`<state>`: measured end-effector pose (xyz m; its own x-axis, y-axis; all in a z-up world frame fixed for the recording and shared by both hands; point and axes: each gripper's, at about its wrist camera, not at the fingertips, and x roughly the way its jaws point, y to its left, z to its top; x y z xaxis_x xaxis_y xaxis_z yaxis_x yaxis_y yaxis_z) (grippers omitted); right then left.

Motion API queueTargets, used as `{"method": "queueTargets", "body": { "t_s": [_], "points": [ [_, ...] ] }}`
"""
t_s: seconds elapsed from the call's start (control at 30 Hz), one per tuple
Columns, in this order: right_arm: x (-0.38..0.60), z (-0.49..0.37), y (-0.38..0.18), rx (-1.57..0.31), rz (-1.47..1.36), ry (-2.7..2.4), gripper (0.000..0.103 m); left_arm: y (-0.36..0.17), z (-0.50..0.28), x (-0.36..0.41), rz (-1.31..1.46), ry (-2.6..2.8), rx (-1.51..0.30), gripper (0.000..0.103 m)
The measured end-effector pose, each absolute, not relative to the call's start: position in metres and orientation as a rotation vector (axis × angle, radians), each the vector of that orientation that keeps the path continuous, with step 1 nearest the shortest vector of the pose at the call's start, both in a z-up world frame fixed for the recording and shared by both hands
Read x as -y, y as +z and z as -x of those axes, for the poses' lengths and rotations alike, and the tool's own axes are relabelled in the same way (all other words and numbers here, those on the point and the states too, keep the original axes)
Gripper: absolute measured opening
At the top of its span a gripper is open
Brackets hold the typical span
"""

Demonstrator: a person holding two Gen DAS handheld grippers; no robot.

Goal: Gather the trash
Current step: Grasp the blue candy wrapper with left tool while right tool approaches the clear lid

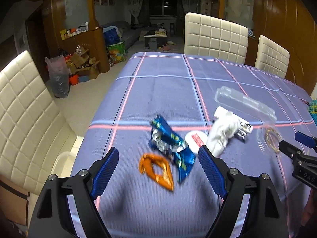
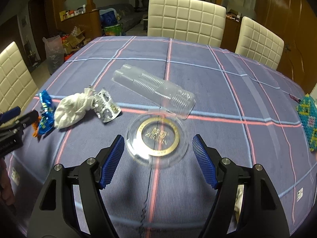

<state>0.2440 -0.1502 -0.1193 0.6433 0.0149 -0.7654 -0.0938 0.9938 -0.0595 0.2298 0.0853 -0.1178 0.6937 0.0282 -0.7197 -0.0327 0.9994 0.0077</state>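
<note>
On the checked purple tablecloth (image 1: 162,91) lies a crumpled blue foil wrapper (image 1: 170,144) with an orange wrapper (image 1: 156,170) in front of it. My left gripper (image 1: 158,154) hovers open over both, its pads touching nothing. To the right lie a white crumpled tissue (image 1: 221,132), a small white lid (image 1: 195,139) and a clear ribbed plastic tray (image 1: 245,103). In the right wrist view a clear round lid with a gold ring (image 2: 158,138) lies flat between the blue pads of my open right gripper (image 2: 158,140), which do not touch it. Beside it are the tissue (image 2: 71,109), a silver blister pack (image 2: 106,107) and the tray (image 2: 154,89).
Cream quilted chairs (image 2: 186,17) stand at the far side, one more (image 1: 23,119) at the left. A beaded mat (image 2: 309,123) lies at the table's right edge. Boxes and a plastic bag (image 1: 58,77) sit on the floor left of the table.
</note>
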Motion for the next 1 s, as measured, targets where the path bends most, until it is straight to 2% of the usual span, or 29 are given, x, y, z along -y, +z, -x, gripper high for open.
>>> {"method": "queueTargets", "body": {
  "t_s": [0.1, 0.33, 0.4, 0.5, 0.57, 0.73, 0.87, 1.0],
  "points": [
    [0.151, -0.251, -0.123, -0.878, 0.086, 0.052, 0.08, -0.12, -0.241, -0.082, -0.008, 0.027, -0.811, 0.08],
    [0.151, -0.265, -0.137, -0.913, 0.102, 0.022, 0.083, -0.134, -0.263, -0.079, -0.046, 0.044, -0.85, 0.08],
    [0.153, -0.269, -0.139, -0.916, 0.09, 0.013, 0.087, -0.137, -0.266, -0.081, -0.04, 0.044, -0.857, 0.079],
    [0.153, -0.271, -0.14, -0.912, 0.087, 0.014, 0.087, -0.142, -0.267, -0.086, -0.014, 0.037, -0.863, 0.069],
    [0.153, -0.271, -0.141, -0.911, 0.08, 0.018, 0.087, -0.143, -0.268, -0.087, -0.015, 0.04, -0.867, 0.051],
    [0.156, -0.271, -0.142, -0.923, 0.052, 0.03, 0.087, -0.143, -0.268, -0.087, -0.013, 0.027, -0.864, 0.046],
    [0.154, -0.272, -0.145, -0.933, 0.053, 0.041, 0.09, -0.138, -0.266, -0.086, -0.005, 0.016, -0.849, 0.039],
    [0.151, -0.275, -0.149, -0.943, 0.053, 0.045, 0.095, -0.134, -0.263, -0.084, -0.011, 0.018, -0.827, 0.038]
  ]
}}
